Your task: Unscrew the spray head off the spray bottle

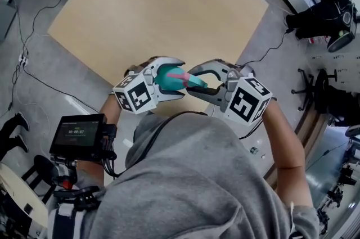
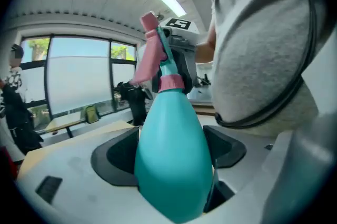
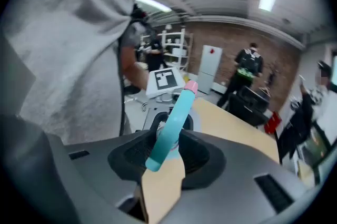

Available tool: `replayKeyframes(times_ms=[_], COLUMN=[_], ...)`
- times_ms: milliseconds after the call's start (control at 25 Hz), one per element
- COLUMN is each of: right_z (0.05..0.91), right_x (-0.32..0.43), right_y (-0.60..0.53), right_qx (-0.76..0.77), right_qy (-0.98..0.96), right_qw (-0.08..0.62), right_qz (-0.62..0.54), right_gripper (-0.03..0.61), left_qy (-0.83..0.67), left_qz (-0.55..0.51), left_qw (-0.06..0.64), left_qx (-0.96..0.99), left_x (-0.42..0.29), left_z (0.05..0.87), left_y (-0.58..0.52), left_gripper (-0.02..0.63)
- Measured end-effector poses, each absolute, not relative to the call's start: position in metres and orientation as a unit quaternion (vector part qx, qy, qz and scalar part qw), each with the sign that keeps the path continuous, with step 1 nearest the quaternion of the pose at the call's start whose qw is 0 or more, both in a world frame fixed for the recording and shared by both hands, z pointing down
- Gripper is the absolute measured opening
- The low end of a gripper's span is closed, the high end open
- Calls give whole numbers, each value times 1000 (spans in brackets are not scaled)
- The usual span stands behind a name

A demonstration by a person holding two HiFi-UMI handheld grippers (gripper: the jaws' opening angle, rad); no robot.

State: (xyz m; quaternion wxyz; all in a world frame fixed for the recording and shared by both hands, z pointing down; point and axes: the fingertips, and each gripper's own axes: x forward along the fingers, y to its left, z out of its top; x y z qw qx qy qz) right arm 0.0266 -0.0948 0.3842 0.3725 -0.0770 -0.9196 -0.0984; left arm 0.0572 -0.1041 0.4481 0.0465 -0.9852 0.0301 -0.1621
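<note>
I hold a teal spray bottle in the air close to my chest, over the near edge of the tan table. My left gripper is shut on the bottle's body, with a black pad on each side. The pink collar and pink spray head point away from it towards my right gripper. In the right gripper view the teal trigger with its pink tip stands between that gripper's black pads, which close on the spray head. The head's pink body is mostly hidden there.
My grey hooded top fills the near side of both gripper views. A small screen unit hangs at my left hip. Cables lie on the floor at left. Office chairs stand at right, and people stand far off.
</note>
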Motion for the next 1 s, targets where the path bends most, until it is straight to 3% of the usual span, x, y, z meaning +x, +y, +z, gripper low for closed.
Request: replayKeyframes(times_ms=[120, 240, 440, 560, 720, 800, 880, 1000], right_z=[393, 402, 394, 369, 315, 300, 306, 326], right_x=[30, 31, 40, 45, 44, 51, 58, 49], right_y=[-73, -76, -121, -137, -131, -147, -165, -163], right_qx=[-182, -191, -44, 24, 56, 111, 171, 180], right_qy=[-865, -830, -870, -922, -977, -965, -954, -957], right_qw=[412, 438, 426, 358, 118, 24, 5, 62], right_qz=[-221, -287, -245, -144, 166, 236, 244, 220], right_gripper=[137, 137, 172, 216, 287, 299, 300, 299], left_qy=[-38, -29, 128, 230, 334, 358, 369, 359], left_qz=[-179, -192, -193, -211, -179, -163, -149, -135], left_qw=[59, 65, 76, 91, 58, 63, 75, 97], left_qx=[-981, -979, -970, -946, -924, -917, -914, -918], left_x=[57, 58, 55, 43, 27, 26, 29, 44], left_z=[455, 461, 460, 463, 454, 446, 436, 424], left_y=[-85, -91, -137, -161, -178, -181, -180, -172], left_gripper=[380, 380, 380, 380, 380, 380, 380, 380])
